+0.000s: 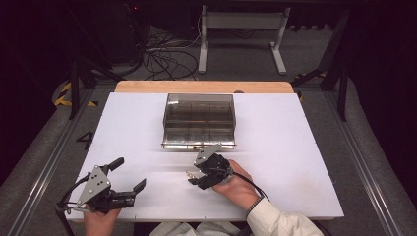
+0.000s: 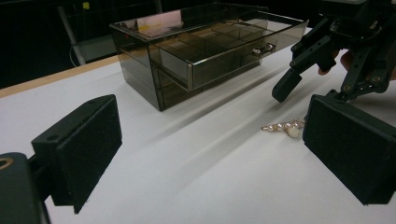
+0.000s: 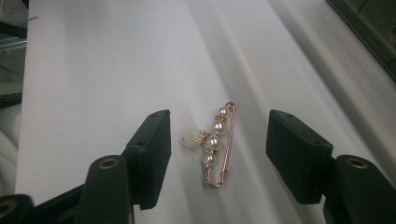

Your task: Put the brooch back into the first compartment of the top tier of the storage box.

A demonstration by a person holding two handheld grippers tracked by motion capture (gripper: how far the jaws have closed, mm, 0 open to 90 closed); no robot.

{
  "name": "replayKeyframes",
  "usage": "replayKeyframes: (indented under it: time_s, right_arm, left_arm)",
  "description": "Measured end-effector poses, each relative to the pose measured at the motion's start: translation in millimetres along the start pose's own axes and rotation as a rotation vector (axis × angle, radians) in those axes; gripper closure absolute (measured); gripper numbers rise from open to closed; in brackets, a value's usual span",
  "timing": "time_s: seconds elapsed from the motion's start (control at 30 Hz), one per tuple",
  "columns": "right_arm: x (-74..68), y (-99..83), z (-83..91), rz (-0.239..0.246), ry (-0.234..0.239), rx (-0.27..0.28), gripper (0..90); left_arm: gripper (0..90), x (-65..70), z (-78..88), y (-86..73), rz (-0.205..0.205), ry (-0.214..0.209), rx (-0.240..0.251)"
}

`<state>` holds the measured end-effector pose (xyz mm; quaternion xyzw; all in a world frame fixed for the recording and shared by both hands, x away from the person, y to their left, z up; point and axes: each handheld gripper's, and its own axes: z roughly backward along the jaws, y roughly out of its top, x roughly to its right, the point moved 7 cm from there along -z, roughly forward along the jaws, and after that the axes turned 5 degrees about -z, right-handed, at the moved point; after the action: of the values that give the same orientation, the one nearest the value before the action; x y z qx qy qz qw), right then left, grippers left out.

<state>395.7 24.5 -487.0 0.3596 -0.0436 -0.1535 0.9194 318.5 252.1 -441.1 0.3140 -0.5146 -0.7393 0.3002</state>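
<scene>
So the right gripper (image 3: 217, 140) was hanging right over a little gold pearl brooch (image 3: 215, 142), jaws about half open with the pin sitting between the pads, not touched on either side. The brooch lay flat on the white table (image 1: 295, 147), roughly mid-width and closer to the near edge than the far one, a bit in front of the smoky acrylic drawer box (image 1: 199, 120), whose drawer stood pulled out toward the person.

What worried me was how thin that pin was. It lay flush on the board, so if the pads closed above it they'd just meet on air, and if they came down too hard they'd jam into the table and skid the pin sideways. The dangling bead ball (image 3: 194, 138) sat off to one side, nearer one pad, so I reckoned that pad would hit it first and swivel the whole thing before the other pad arrived. It could've ended up pinched by the bead only, swinging loose, and dropped on the way to the drawer. The pearls are round and slick too, so a grip across them might've squirted it out.

The left gripper (image 1: 129, 173) sat near the near left corner, jaws wide and nothing in them, well apart from the brooch, so no help if it slid.
</scene>
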Motion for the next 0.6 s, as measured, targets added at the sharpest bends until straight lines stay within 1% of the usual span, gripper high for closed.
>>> replayKeyframes:
  time_s: [0.2, 0.23, 0.37, 0.43, 0.57, 0.6]
  right_arm:
    - [0.4, -1.8, -2.7, 0.0, 0.002, -0.016, 44.4]
    - [1.2, -2.9, -3.2, -0.001, -0.001, -0.027, 46.9]
    - [1.5, -5.1, -5.2, 0.007, -0.003, -0.048, 52.2]
    - [1.2, -5.3, -5.9, 0.008, -0.004, -0.05, 53.3]
    - [1.6, -7.3, -8.6, 0.006, 0.002, -0.067, 58.9]
    - [1.6, -7.3, -8.6, 0.006, 0.002, -0.067, 58.9]
  left_arm:
    - [5.5, -0.1, 0.2, 0.0, 0.0, 0.0, 0.001]
    - [5.5, -0.1, 0.2, 0.0, 0.0, 0.0, 0.0]
    - [5.5, 0.1, -0.1, 0.0, 0.0, -0.001, 0.0]
    - [5.5, 0.3, -0.1, 0.0, -0.001, -0.001, -0.002]
    - [5.5, 0.1, 0.0, 0.1, -0.002, 0.0, 0.0]
    - [5.5, 0.1, 0.0, 0.1, -0.002, 0.0, 0.0]
